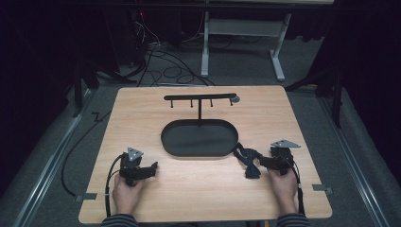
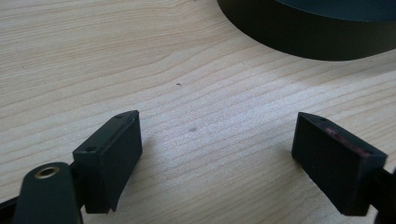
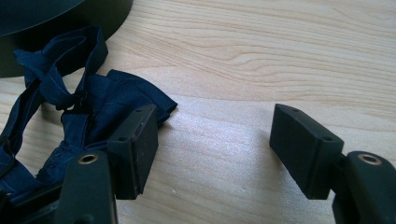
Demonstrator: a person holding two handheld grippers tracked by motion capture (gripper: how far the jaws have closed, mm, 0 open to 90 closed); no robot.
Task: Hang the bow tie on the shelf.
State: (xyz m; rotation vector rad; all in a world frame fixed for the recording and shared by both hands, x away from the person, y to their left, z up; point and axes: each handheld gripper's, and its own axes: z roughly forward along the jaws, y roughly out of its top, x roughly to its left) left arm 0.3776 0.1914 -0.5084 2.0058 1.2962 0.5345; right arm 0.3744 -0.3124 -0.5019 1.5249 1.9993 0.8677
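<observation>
The dark blue bow tie (image 1: 248,161) lies crumpled toward the surface's (image 1: 198,189) right edge, just beside the black oval tray (image 1: 199,138). The right claw (image 3: 215,144) rests spread — one jaw against the fabric, nothing pinched. The left claw (image 2: 217,158) sits near the front left corner, spread over bare wood.

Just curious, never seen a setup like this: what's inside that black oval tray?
The tray looks bare inside: a dark, flat floor. A thin post with a hook bar rises at its far edge. The dark bow tie lies outside, by the right gripper.
</observation>
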